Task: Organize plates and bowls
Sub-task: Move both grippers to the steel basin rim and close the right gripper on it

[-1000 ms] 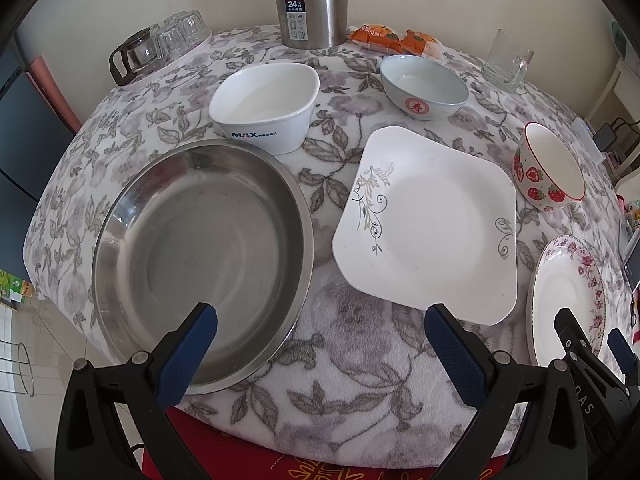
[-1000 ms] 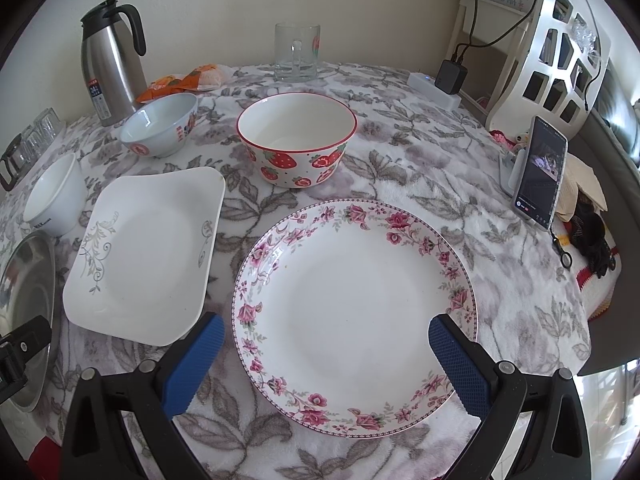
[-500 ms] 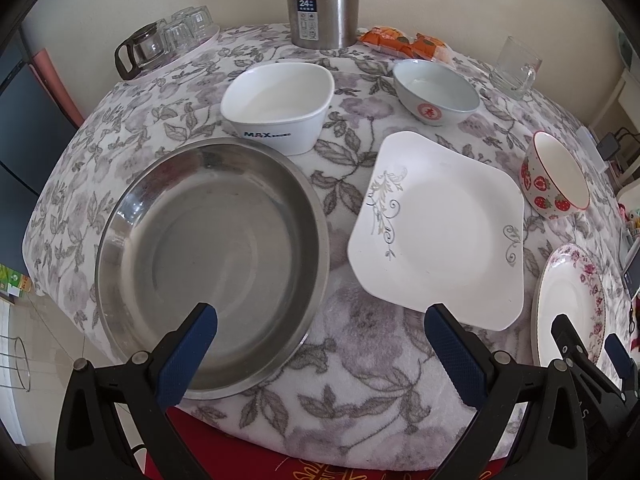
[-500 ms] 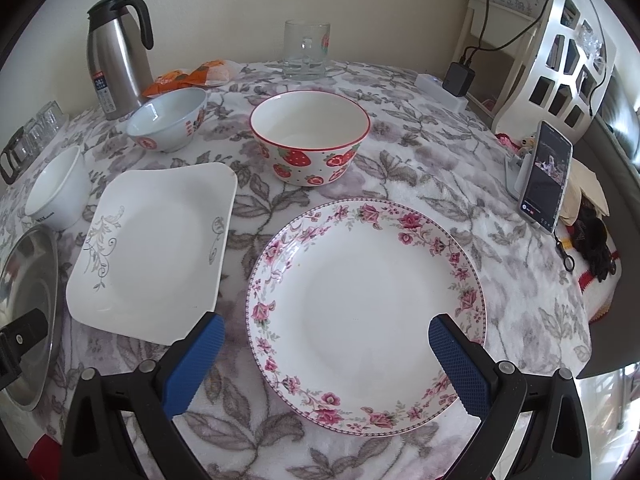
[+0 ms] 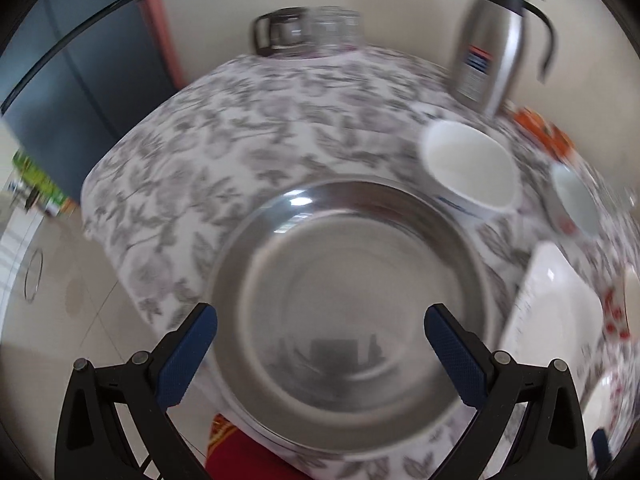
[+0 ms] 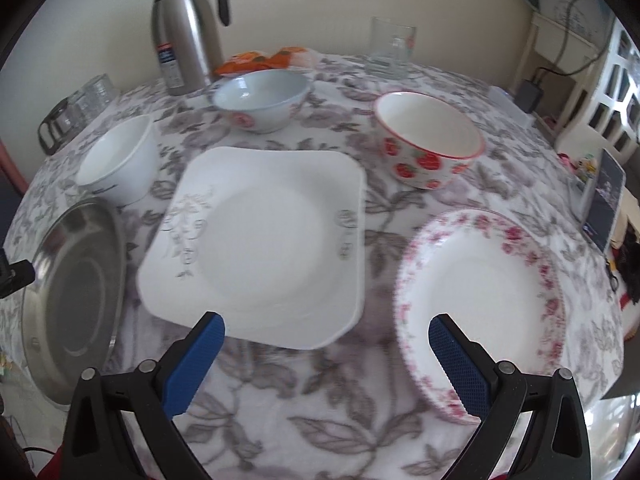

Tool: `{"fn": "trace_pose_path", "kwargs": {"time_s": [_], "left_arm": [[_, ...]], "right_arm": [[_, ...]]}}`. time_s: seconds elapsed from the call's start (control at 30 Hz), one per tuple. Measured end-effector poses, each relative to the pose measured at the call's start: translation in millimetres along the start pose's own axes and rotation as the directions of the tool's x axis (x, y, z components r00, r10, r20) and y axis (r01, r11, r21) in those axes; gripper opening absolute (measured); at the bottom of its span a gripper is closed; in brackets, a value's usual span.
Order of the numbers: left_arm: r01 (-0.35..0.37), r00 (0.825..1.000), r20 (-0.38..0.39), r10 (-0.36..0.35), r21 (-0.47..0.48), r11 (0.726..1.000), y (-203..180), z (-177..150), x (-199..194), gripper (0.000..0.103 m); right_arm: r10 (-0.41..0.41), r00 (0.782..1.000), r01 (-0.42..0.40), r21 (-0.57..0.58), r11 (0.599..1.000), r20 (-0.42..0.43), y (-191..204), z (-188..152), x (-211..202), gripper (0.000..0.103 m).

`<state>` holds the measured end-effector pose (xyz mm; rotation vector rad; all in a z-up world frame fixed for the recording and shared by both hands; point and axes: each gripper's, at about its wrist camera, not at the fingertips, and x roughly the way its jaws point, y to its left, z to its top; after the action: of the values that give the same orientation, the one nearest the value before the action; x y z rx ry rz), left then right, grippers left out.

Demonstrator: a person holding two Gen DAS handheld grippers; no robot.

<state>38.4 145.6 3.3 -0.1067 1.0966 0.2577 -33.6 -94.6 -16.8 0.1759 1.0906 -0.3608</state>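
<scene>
The left gripper [image 5: 320,356] is spread wide, gripping nothing, its blue pads [image 5: 184,364] flanking the near half of the steel basin [image 5: 352,300], which fills the centre of the left wrist view. Whether the pads touch the basin's rim cannot be told through the blur. From the basin, a white bowl [image 5: 470,170] sits at 1 o'clock, just past its rim, and a pale blue bowl [image 5: 576,200] lies further out at 2 o'clock. A steel flask [image 5: 492,48] stands upright beyond the white bowl at the table's far edge. A cluster of glassware [image 5: 308,32] sits at 12 o'clock. At 3 o'clock, the square plate [image 5: 556,304] shows its left edge close beside the basin.

The right gripper [image 6: 326,364] is also wide apart and empty, hovering over the floral cloth [image 6: 304,412]. Its left pad [image 6: 196,364] overlaps the near edge of the square plate [image 6: 264,244] in the view; its right pad [image 6: 456,364] overlaps the near-left rim of the rose plate [image 6: 484,304]. Contact cannot be judged. The square plate lies at 11 o'clock from the gripper, the rose plate at 2 o'clock, with bare cloth between them. Beyond the rose plate sits the strawberry bowl [image 6: 430,140]. The blue bowl [image 6: 262,98] lies at 12 o'clock, the white bowl [image 6: 118,156] at 10 o'clock, touching or nearly touching the basin [image 6: 72,296] at 9 o'clock. A glass mug [image 6: 392,46] stands at the far edge, and a phone [image 6: 604,204] is propped at 3 o'clock.
</scene>
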Motion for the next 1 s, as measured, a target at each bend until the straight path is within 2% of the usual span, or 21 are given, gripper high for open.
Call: {"fn": "trace_pose_path", "kwargs": {"time_s": [0.17,0.37,0.7,1.0], "left_arm": [[-0.009,1.0,-0.029,0.007,-0.06,0.998,25,9,15,0.103],[-0.002,0.998,-0.065,-0.007,-0.124,0.992,44,16,33,0.103],[0.069,0.993,-0.077,-0.09,-0.248,0.966,76,22,51,0.103],[0.149,0.98,-0.084,-0.18,-0.293,0.944,88,25,69,0.103]], "right_arm": [[0.042,0.999,-0.042,-0.038,0.998,-0.001,25,-3,2,0.103],[0.107,0.994,-0.107,-0.026,0.994,-0.02,44,-2,12,0.103],[0.229,0.973,-0.229,-0.066,0.971,-0.005,83,0,14,0.103],[0.302,0.953,-0.299,-0.142,0.944,-0.001,111,-3,12,0.1]]}}
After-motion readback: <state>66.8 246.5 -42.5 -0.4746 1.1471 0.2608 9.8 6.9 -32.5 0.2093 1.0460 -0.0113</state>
